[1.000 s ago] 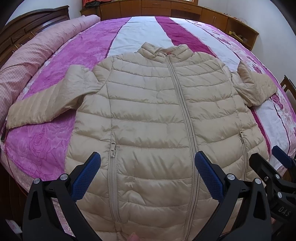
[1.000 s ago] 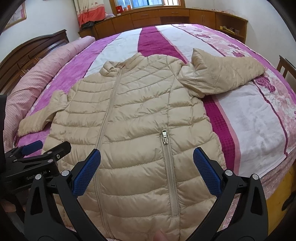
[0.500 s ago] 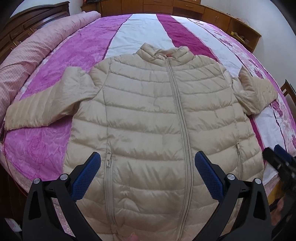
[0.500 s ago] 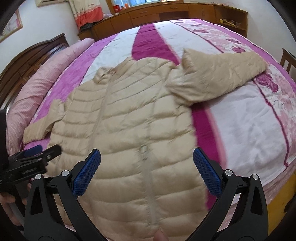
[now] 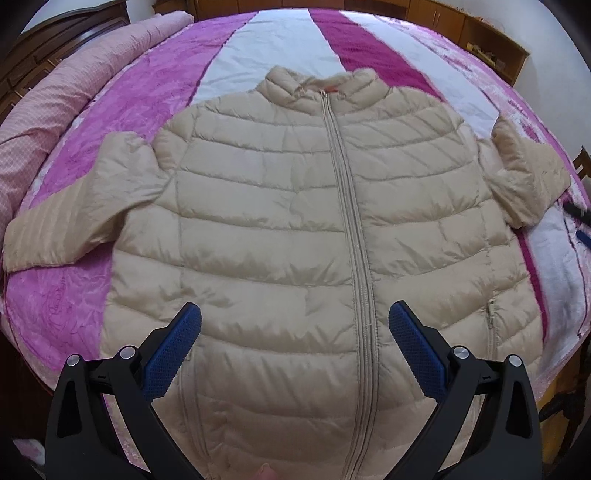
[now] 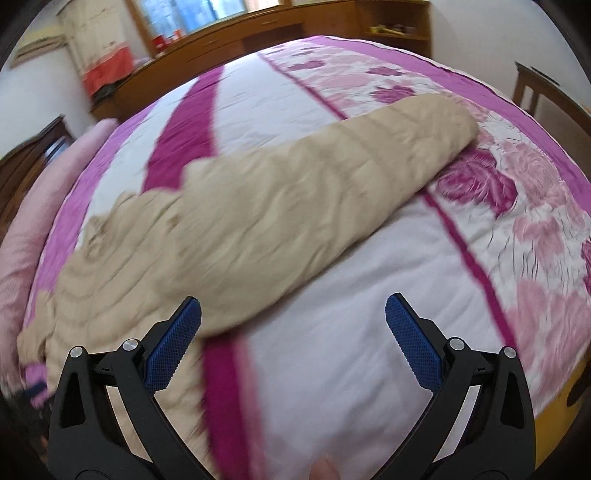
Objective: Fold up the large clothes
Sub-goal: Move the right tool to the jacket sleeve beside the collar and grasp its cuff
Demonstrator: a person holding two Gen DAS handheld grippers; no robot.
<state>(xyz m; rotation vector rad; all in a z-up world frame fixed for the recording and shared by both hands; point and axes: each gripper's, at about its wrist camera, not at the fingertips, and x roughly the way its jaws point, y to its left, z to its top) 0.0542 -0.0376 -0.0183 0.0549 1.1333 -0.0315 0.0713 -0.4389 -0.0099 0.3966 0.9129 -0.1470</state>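
Observation:
A beige quilted puffer jacket (image 5: 280, 229) lies face up and zipped on the bed, collar away from me, both sleeves spread out. My left gripper (image 5: 295, 325) hovers open above its lower front, nothing between the blue pads. In the right wrist view, which is blurred, the jacket's right sleeve (image 6: 314, 195) stretches across the bedspread toward the upper right. Open and holding nothing, my right gripper (image 6: 293, 321) sits over the white bedspread just below that sleeve. Its tips also peek in at the far right edge (image 5: 580, 221) of the left wrist view.
A pink, purple and white flowered bedspread (image 5: 147, 99) covers the bed. A rolled pink quilt (image 5: 55, 96) lies along the left side by a dark wooden headboard. Wooden cabinets (image 6: 258, 33) line the far wall. A wooden chair (image 6: 546, 96) stands at the right.
My right gripper has swung right, off the jacket body and toward the right sleeve. My left gripper has moved forward over the jacket's lower front. Both stay open.

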